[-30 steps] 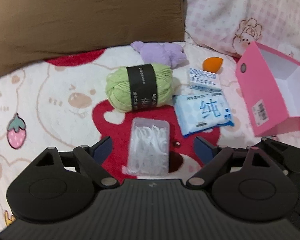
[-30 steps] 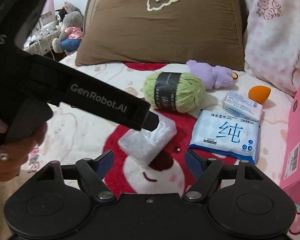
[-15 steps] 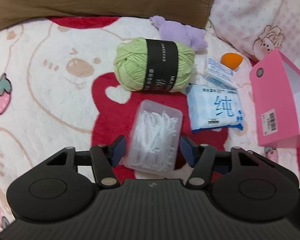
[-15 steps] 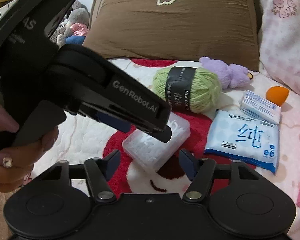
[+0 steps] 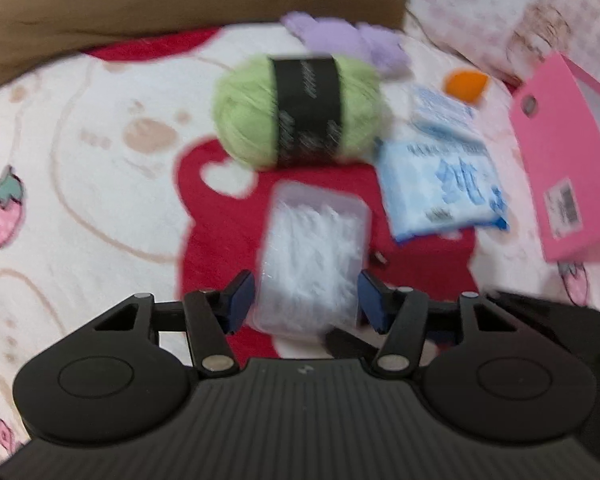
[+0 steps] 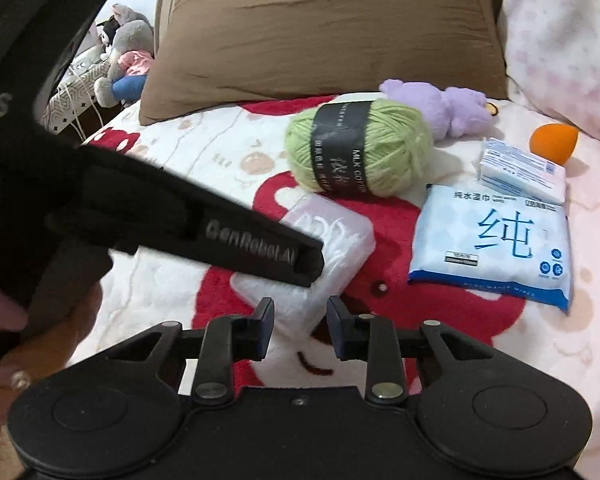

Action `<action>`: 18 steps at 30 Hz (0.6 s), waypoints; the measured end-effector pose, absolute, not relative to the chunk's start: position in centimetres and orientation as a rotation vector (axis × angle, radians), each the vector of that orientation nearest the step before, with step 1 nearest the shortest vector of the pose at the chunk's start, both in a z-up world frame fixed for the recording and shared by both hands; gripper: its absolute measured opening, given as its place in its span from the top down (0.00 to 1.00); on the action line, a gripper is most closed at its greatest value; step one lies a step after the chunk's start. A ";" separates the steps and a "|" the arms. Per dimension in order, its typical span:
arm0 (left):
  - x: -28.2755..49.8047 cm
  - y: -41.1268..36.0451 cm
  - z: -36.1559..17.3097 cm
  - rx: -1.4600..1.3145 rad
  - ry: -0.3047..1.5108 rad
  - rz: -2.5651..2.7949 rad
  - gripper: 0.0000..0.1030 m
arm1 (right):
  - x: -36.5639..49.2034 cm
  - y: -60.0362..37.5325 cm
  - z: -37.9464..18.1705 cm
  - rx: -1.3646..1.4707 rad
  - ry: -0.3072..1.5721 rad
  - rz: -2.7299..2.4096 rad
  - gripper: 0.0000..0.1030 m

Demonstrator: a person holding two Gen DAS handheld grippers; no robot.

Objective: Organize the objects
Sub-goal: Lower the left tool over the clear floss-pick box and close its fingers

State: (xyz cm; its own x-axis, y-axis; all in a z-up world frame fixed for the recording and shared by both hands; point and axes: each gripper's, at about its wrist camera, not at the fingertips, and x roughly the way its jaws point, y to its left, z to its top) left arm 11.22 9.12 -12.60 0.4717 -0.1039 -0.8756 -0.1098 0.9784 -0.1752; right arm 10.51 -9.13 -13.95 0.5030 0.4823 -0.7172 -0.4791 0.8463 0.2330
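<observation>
Bed blanket (image 5: 100, 160) carrying clutter. Left tool (image 5: 306, 300) clamping clear floss-pick box (image 5: 314, 256) at 6 o'clock end, across long sides: light, rigid, slick, lid likely popping. Right tool (image 6: 299, 326) closed down, gripping nothing, box corner lying just beyond its tips.

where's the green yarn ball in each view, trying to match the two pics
Left wrist view: the green yarn ball sits in the upper middle, blurred, just beyond the clear floss pick box.
Right wrist view: the yarn ball sits upper middle, slightly right, in front of the brown pillow.
Shared landmark: the blue wet wipes pack lies right of the yarn in both.
</observation>
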 end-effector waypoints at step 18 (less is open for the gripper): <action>10.5 7.9 -13.0 -0.436 1.120 -0.114 0.64 | 9.5 -12.3 -13.8 0.084 0.867 0.498 0.29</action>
